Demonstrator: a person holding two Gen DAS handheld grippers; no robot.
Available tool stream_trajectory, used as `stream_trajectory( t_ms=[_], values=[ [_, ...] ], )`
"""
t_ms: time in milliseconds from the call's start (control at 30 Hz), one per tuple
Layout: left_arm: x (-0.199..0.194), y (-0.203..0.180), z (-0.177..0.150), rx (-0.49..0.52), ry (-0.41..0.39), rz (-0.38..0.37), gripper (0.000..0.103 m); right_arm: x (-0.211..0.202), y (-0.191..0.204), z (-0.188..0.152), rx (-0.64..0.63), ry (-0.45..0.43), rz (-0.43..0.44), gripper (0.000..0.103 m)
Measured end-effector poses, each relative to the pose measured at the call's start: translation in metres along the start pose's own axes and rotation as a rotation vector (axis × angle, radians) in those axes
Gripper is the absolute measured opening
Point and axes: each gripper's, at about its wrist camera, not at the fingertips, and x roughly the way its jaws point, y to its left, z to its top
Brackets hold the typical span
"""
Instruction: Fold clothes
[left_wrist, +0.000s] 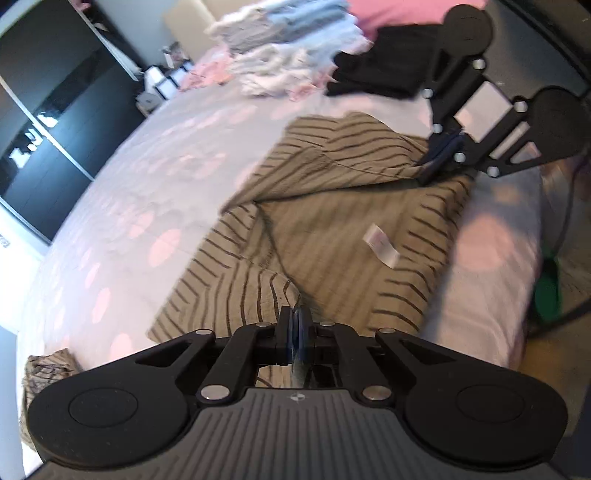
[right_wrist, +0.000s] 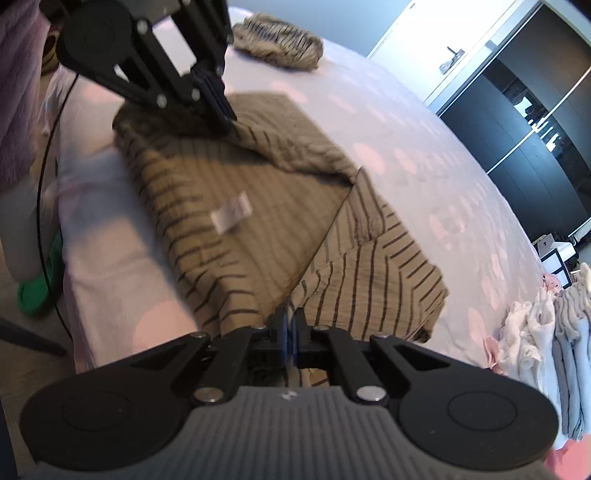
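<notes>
1. Between both tongs, the striped garment (left_wrist: 332, 221) lay half-folded on the bed (left_wrist: 129, 184).
2. Left tongs (left_wrist: 295, 328) and right tongs (right_wrist: 290, 326) were clenched on its edges.
3. Uneven pulling could skew the fold.

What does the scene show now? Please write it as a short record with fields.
surface: bed with pink-dotted sheet
garment: tan striped garment, partly folded, white label showing
left tongs: shut on the garment's edge
right tongs: shut on the garment's other edge
nearby: folded pale clothes stack; black clothes; second striped piece
</notes>
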Motion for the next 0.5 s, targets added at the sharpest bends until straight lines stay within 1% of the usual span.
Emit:
stream_trajectory(
  t_ms=[100, 133, 233, 267, 300, 333, 367, 433, 500],
  values=[
    [0.009, -0.001, -0.005, 0.015, 0.050, -0.013, 0.001, 0.006, 0.004, -0.004, -0.013, 0.024, 0.009, 0.005],
    [0.012, 0.000, -0.009, 0.009, 0.069, -0.012, 0.001, 0.007, 0.004, -0.005, -0.017, 0.028, 0.011, 0.008],
    [0.017, 0.005, -0.019, -0.005, 0.075, -0.006, 0.001, 0.005, 0.002, -0.006, -0.022, 0.035, 0.017, 0.009],
    [0.016, 0.007, -0.019, -0.012, 0.063, -0.003, 0.001, 0.003, -0.001, -0.007, -0.018, 0.035, 0.020, 0.011],
    [0.013, 0.009, -0.020, -0.024, 0.048, -0.005, 0.003, 0.000, -0.004, -0.007, -0.009, 0.034, 0.022, 0.016],
    [0.007, 0.011, -0.021, -0.038, 0.033, -0.002, 0.008, -0.003, -0.007, -0.008, 0.000, 0.033, 0.024, 0.021],
    [0.001, 0.013, -0.022, -0.051, 0.017, 0.000, 0.016, -0.007, -0.009, -0.009, 0.004, 0.031, 0.022, 0.024],
    [-0.012, 0.015, -0.025, -0.069, -0.018, 0.010, 0.024, -0.015, -0.012, -0.013, 0.005, 0.024, 0.018, 0.030],
    [-0.025, 0.017, -0.028, -0.074, -0.047, 0.009, 0.025, -0.024, -0.014, -0.016, 0.003, 0.017, 0.023, 0.036]
  ],
)
